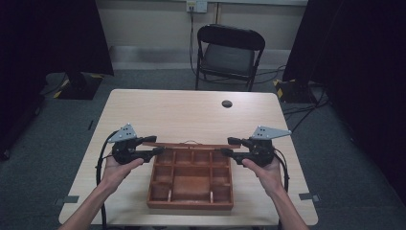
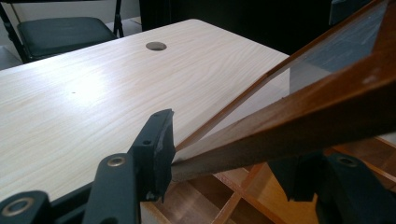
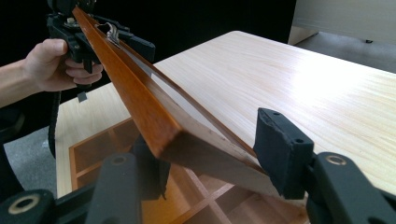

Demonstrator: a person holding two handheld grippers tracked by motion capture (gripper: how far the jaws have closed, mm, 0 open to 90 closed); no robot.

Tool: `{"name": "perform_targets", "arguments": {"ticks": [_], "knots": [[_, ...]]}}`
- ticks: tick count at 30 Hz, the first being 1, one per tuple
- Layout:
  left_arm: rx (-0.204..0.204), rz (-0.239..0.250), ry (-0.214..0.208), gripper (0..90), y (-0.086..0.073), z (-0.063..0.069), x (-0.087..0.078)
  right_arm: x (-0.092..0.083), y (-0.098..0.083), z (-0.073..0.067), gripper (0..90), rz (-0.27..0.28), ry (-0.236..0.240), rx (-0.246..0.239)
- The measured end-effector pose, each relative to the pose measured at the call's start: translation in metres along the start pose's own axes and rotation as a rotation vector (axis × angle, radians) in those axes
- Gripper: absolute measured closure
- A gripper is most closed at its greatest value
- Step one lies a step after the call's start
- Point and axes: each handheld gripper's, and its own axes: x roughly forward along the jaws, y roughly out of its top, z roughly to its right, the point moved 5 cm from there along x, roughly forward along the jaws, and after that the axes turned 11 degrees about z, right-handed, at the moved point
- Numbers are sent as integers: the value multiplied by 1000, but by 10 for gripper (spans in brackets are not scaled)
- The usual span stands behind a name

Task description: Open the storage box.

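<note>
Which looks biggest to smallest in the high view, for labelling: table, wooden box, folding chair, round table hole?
1. table
2. wooden box and folding chair: they look alike in size, and the chair stands farther off, so unranked
3. round table hole

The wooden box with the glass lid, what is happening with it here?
A person holds a gripper in each hand and has both at the hinged lid of a compartmented wooden box on the table. The left gripper has its jaws around the lid's left end, the right gripper around its right end. The lid stands raised, so the compartments lie open.
</note>
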Motion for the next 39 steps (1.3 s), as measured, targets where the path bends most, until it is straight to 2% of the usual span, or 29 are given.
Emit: {"name": "perform_targets", "arguments": {"ticks": [6, 10, 11, 13, 17, 19, 24, 30, 32, 35, 39], "knots": [[-4, 8, 0, 466, 3, -4, 2, 3, 3, 7, 482, 17, -2, 15], [-17, 7, -23, 477, 6, -6, 2, 6, 4, 9, 479, 7, -4, 12], [1, 6, -15, 484, 7, -5, 1, 9, 4, 10, 470, 4, -5, 15], [11, 4, -8, 487, 7, -5, 1, 10, 4, 11, 466, 4, -5, 17], [3, 12, -7, 502, 7, -8, 3, 13, 5, 15, 465, 13, -5, 32], [-19, 24, -7, 504, 8, -11, 4, 15, 7, 18, 469, 21, -7, 36], [-29, 22, -6, 521, 11, -16, 7, 19, 7, 25, 475, 31, -23, 48], [-18, 18, 6, 526, 11, -20, 10, 20, 5, 34, 466, 26, -43, 55], [-8, -11, 18, 515, 8, -23, 13, 21, 4, 37, 463, 27, -46, 60], [-33, -5, 11, 515, 5, -24, 16, 22, 4, 37, 457, 31, -44, 62], [-33, -4, 18, 523, 4, -25, 18, 25, 2, 39, 453, 26, -45, 64]]}}
